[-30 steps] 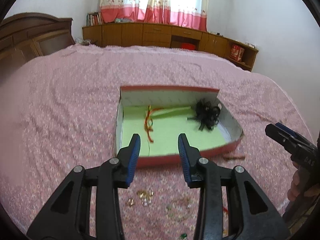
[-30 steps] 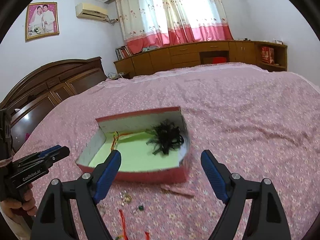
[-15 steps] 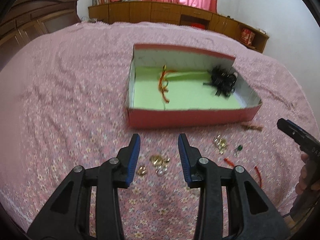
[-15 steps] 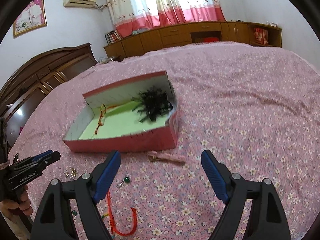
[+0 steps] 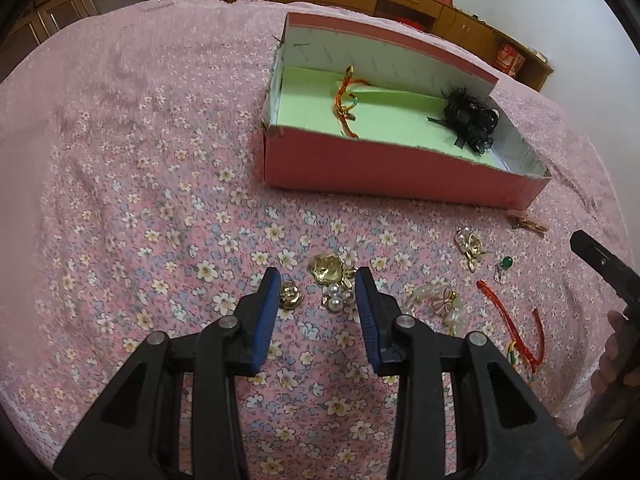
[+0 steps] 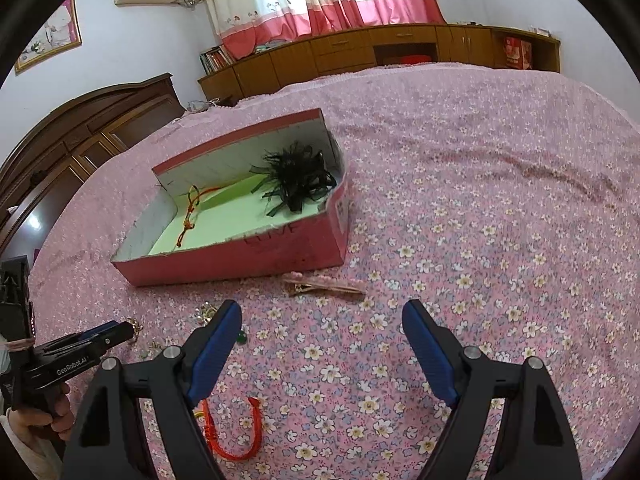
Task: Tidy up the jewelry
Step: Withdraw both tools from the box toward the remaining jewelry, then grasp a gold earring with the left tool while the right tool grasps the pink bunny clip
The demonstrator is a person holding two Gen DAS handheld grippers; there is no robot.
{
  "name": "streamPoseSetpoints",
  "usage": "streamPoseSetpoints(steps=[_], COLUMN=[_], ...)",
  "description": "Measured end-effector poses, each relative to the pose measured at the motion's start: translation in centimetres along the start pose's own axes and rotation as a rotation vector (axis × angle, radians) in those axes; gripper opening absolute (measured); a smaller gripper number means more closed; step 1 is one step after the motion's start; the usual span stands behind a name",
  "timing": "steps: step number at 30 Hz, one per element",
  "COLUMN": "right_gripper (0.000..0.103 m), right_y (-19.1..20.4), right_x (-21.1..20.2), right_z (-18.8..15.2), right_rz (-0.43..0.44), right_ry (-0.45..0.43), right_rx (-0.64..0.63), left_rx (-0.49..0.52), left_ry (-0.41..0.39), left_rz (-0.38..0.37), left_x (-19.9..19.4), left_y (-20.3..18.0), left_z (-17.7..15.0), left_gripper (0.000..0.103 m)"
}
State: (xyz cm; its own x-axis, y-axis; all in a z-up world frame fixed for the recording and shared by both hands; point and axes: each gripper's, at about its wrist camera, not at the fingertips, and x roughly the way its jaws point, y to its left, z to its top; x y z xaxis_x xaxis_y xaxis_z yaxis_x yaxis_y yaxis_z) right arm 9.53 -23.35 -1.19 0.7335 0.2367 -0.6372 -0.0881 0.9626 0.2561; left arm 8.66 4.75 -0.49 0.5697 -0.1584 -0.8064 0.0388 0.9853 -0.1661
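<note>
A red box (image 5: pixel 400 178) with a green lining sits on the pink flowered bedspread. It holds a red cord bracelet (image 5: pixel 346 100) and a black hair bow (image 5: pixel 470 118). Loose pieces lie in front of it: a gold flower brooch (image 5: pixel 326 268), pearls (image 5: pixel 335 299), a gold earring (image 5: pixel 290 295), a green stud (image 5: pixel 506 263), a bead bracelet (image 5: pixel 442 304) and a red cord (image 5: pixel 516 328). My left gripper (image 5: pixel 317 285) is open, its fingers either side of the brooch and pearls. My right gripper (image 6: pixel 322 314) stands wide open and holds nothing. A pink hair clip (image 6: pixel 324 285) lies just beyond it, near the box (image 6: pixel 256 256).
The bedspread (image 6: pixel 500 208) stretches wide to the right of the box. A dark wooden headboard (image 6: pixel 80 136) and low cabinets (image 6: pixel 380 48) stand beyond the bed. A hand (image 6: pixel 36 416) holds the left gripper at the left edge of the right wrist view.
Both grippers have come down and tipped toward the bedspread. The box has shifted up in both views. The loose jewelry now lies close under the left fingers.
</note>
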Motion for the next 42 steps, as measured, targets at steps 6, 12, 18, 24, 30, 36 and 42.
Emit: streamPoseSetpoints(steps=[6, 12, 18, 24, 30, 36, 42], right_gripper=[0.084, 0.084, 0.084, 0.084, 0.084, 0.084, 0.084], right_y=[-0.2, -0.3, -0.4, -0.3, -0.2, -0.4, -0.3], right_x=[0.5, 0.8, 0.9, 0.9, 0.9, 1.2, 1.2], right_z=[-0.2, -0.2, -0.2, -0.3, -0.4, -0.4, -0.5], right_rz=[-0.003, -0.002, -0.002, -0.001, 0.000, -0.001, 0.000], right_ry=[0.015, 0.023, 0.023, 0.026, 0.031, 0.032, 0.036], right_rx=[0.008, 0.011, 0.010, 0.007, 0.005, 0.014, 0.011], left_rx=[0.028, 0.038, 0.034, 0.015, 0.009, -0.012, 0.008], left_ry=[0.010, 0.008, -0.014, -0.011, -0.010, -0.017, -0.036], left_rz=[0.015, 0.000, -0.021, -0.023, -0.012, 0.010, 0.042], left_x=[0.6, 0.1, -1.7, -2.5, -1.3, -0.7, 1.0], left_y=[-0.1, 0.5, 1.8, 3.0, 3.1, 3.5, 2.4], left_z=[-0.9, -1.4, -2.0, -2.3, -2.1, -2.0, -1.1], left_gripper=[0.029, 0.023, 0.023, 0.022, 0.005, 0.004, 0.004])
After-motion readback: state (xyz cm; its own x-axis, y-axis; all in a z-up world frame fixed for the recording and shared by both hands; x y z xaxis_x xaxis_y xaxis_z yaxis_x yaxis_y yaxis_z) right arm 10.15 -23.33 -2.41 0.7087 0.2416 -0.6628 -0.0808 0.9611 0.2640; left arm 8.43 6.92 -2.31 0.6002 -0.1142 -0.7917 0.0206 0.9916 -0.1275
